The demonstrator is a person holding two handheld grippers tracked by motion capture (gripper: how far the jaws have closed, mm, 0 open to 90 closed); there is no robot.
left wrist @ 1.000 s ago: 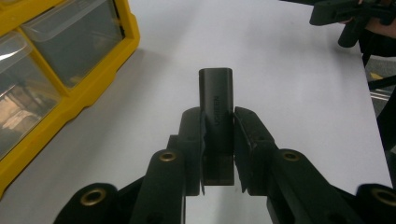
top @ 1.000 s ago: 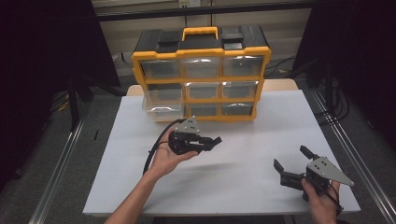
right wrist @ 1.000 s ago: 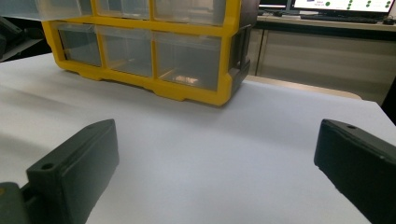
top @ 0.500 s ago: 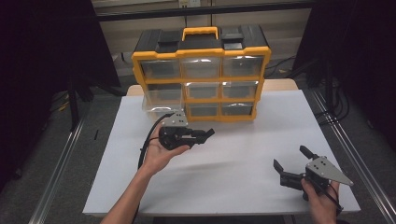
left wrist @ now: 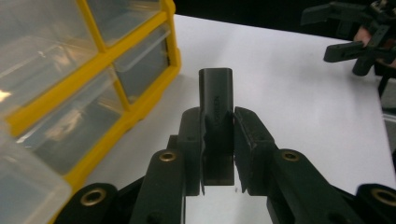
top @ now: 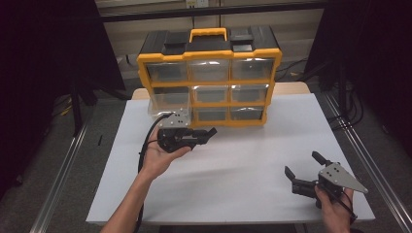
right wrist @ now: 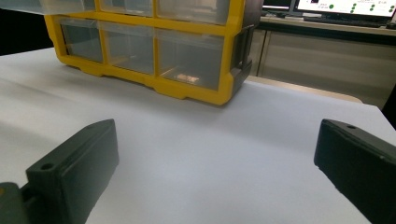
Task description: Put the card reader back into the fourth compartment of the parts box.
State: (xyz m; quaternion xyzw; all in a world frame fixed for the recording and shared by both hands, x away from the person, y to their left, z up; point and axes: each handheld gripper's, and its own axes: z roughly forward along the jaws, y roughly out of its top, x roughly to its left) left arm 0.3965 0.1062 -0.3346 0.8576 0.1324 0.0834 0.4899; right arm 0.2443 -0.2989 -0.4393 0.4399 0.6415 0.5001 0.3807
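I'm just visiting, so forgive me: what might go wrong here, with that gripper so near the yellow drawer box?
Two things, I'd guess. The left gripper pinches a small black part that pokes well past its jaws; a bump or a loosened grip might drop it on the white table. One clear drawer of the yellow organizer sticks out beside that hand, so a careless swing might knock it. The right gripper waits open, far off.

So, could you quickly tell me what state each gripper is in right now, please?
Left gripper: shut on a small black rectangular plastic piece.
Right gripper: open, holding nothing.
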